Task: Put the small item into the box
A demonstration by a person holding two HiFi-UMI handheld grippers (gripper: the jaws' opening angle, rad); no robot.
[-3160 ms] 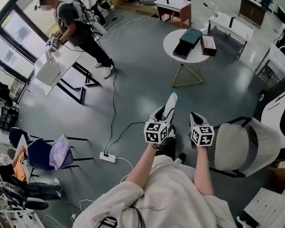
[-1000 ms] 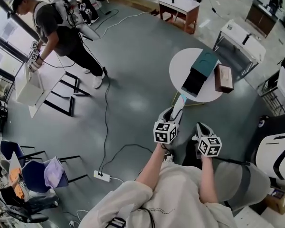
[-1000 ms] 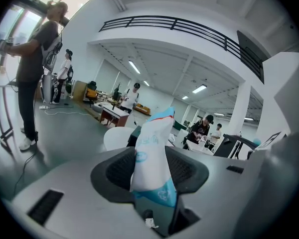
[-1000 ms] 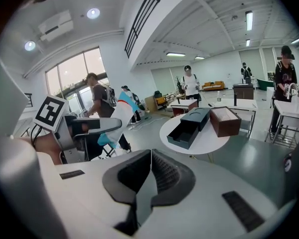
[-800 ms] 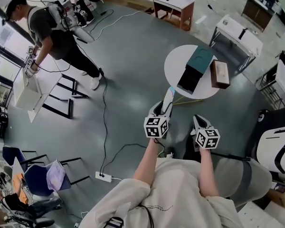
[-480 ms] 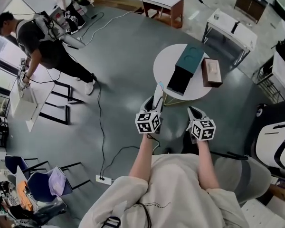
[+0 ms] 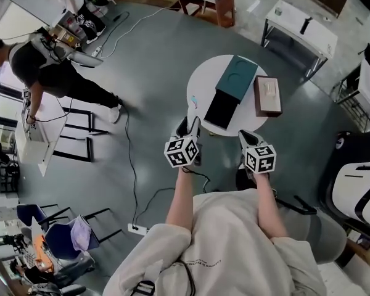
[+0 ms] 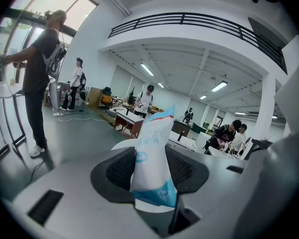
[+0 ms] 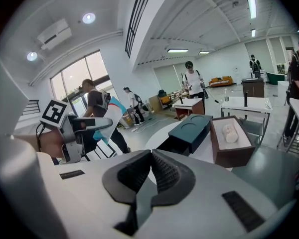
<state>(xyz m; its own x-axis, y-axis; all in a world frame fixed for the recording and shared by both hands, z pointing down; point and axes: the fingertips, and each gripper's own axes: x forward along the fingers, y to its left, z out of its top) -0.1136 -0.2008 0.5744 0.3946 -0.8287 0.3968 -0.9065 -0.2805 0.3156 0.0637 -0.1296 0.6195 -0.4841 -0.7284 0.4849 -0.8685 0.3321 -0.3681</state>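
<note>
My left gripper is shut on a small white sachet with blue print, which stands up between the jaws in the left gripper view. It hangs over the near left rim of the round white table. A teal box lies on that table with its dark drawer pulled out toward me. The same teal box shows ahead in the right gripper view. My right gripper is shut and holds nothing, near the table's front right edge.
A brown open box holding a white roll sits right of the teal box. A person works at a white desk at left. A cable and power strip lie on the floor. A white chair stands at right.
The view has closed in on the round table: it now lies right ahead of both grippers. The left gripper still holds the sachet, which now reaches over the table's rim.
</note>
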